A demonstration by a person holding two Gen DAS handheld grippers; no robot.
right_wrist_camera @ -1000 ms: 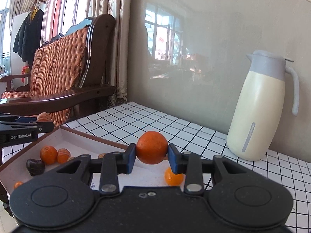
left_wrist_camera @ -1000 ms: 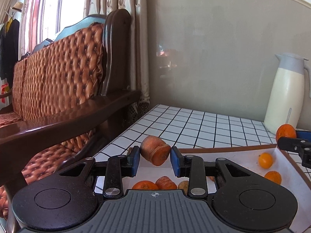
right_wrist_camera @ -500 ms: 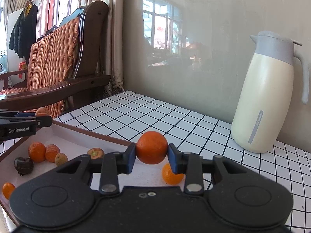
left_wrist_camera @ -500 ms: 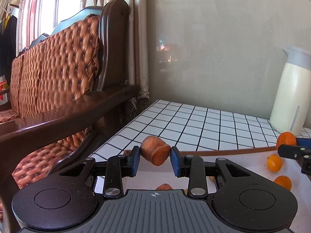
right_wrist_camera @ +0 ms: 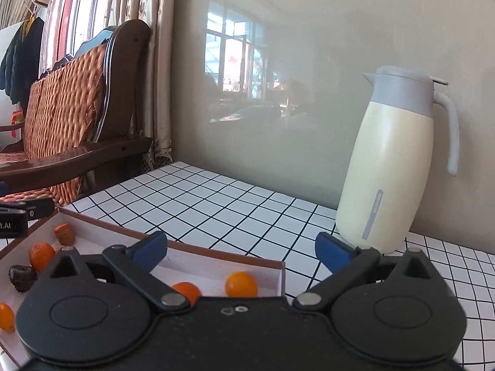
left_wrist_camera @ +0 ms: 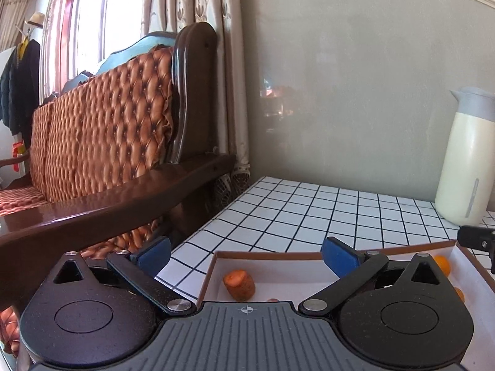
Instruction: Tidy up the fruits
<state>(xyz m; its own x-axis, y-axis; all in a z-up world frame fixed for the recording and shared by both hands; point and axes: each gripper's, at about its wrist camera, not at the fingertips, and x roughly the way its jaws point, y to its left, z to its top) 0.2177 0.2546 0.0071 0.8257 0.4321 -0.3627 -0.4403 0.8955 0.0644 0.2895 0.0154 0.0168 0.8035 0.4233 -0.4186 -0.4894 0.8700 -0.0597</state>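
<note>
Both sets of fingers released: left gripper [left_wrist_camera: 246, 255] above carrot chunk [left_wrist_camera: 239, 284] in box [left_wrist_camera: 269, 255]; right gripper [right_wrist_camera: 241, 247] above orange [right_wrist_camera: 241, 284].

left gripper [left_wrist_camera: 246, 255] blue-padded jaws spread wide, nothing between | cut orange carrot chunk [left_wrist_camera: 239, 285] lies in far-left corner of brown-rimmed white shallow box [left_wrist_camera: 266, 252] | small orange citrus fruit [left_wrist_camera: 443, 263] at box's right | cream thermos jug with grey top [left_wrist_camera: 465, 162] on black-gridded white tiled table [left_wrist_camera: 309, 210]

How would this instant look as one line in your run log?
left gripper: open, empty | right gripper: open, empty | carrot chunk: lying in box corner | orange: lying in box | phase: both fruits released
</note>
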